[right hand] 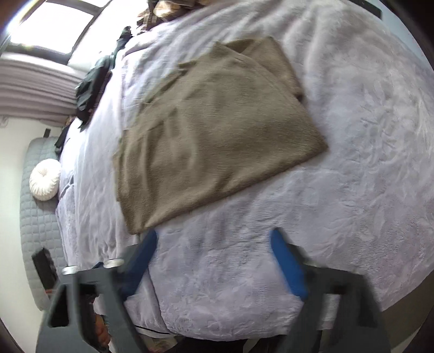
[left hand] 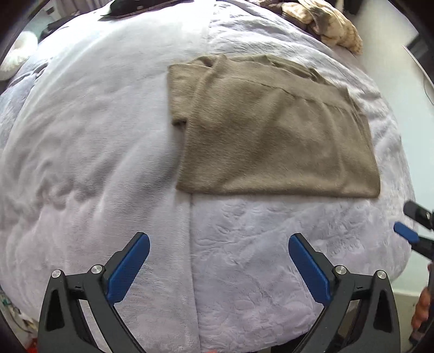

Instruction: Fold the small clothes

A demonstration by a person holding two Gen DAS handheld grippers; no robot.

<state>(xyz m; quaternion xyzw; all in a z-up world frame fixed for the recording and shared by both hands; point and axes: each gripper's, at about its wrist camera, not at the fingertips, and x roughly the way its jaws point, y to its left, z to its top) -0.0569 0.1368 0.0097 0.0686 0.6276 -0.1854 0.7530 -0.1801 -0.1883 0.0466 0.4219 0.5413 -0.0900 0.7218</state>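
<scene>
A tan knit garment (left hand: 271, 130) lies folded flat on a pale lilac fleece bed cover (left hand: 95, 135). In the right wrist view the garment (right hand: 211, 130) lies just ahead of the fingers. My left gripper (left hand: 218, 244) is open and empty, hovering over the cover in front of the garment's near edge. My right gripper (right hand: 214, 239) is open and empty, blurred, with its left fingertip (right hand: 150, 244) near the garment's near corner. The right gripper's blue finger (left hand: 405, 235) shows at the right edge of the left wrist view.
A patterned brown and cream heap (left hand: 325, 24) lies at the bed's far right. Dark clothes (right hand: 92, 84) lie near the far edge by the window. A round white cushion (right hand: 44, 179) rests on a grey quilted surface (right hand: 38, 222) beside the bed.
</scene>
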